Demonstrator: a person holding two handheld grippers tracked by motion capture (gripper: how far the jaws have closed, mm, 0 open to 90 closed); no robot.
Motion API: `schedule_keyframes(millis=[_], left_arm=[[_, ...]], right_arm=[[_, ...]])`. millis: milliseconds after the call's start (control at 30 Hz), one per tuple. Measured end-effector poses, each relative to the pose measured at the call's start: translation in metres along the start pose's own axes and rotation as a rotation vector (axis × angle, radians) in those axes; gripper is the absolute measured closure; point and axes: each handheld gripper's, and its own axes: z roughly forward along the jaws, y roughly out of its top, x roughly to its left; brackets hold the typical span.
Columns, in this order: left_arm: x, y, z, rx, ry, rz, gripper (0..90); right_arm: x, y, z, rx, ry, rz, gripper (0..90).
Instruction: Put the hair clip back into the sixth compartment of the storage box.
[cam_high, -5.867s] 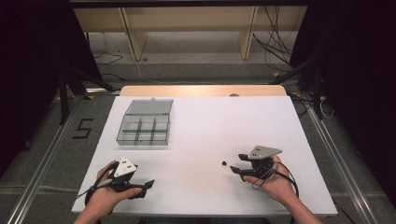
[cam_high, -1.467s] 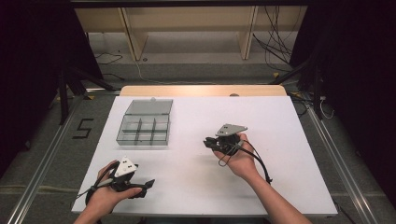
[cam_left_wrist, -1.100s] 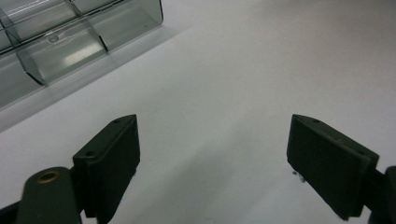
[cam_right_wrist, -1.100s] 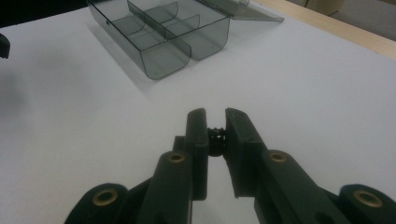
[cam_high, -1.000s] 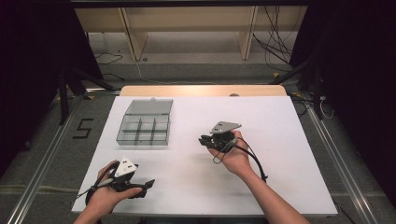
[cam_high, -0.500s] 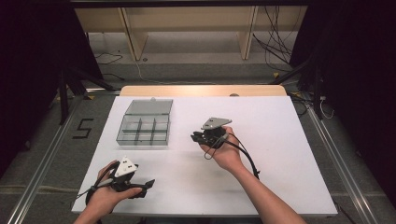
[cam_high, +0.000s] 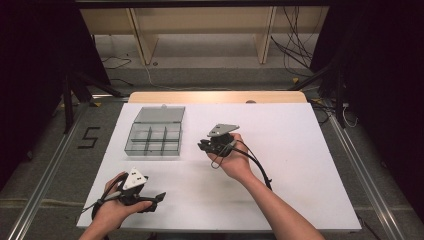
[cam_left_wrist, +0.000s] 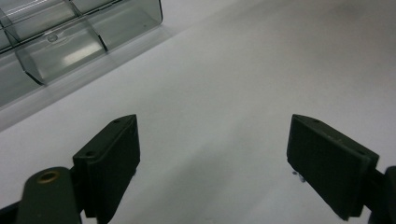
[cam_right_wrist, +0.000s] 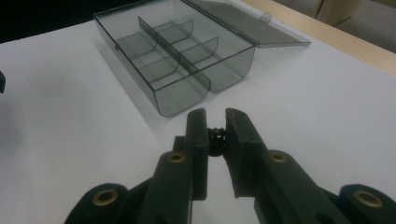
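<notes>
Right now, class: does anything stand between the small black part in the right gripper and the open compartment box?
Nothing visible does. The right gripper is shut on the small black part, and only bare white table lies between it and the near wall of the compartment box, whose lid is folded back.

A: Where is the high view looking from?

B: It is looking forward and down from above the near edge of the table (cam_high: 300, 150), taking in the whole top.

A: And the gripper views?

B: The left gripper view is sitting low and close, facing the compartment box (cam_left_wrist: 56, 42) at the far-left part. The right gripper view is facing that same box (cam_right_wrist: 187, 60) from nearer. All three are sharing it (cam_high: 155, 132).
</notes>
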Motion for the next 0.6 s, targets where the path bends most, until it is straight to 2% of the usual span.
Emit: schedule_keyframes(millis=[600], left_arm=[[0.0,0.0,0.001,0.006,-0.005,0.004,16.8]], right_arm=[[0.007,0.017,0.018,0.006,0.018,-0.01,80.5]])
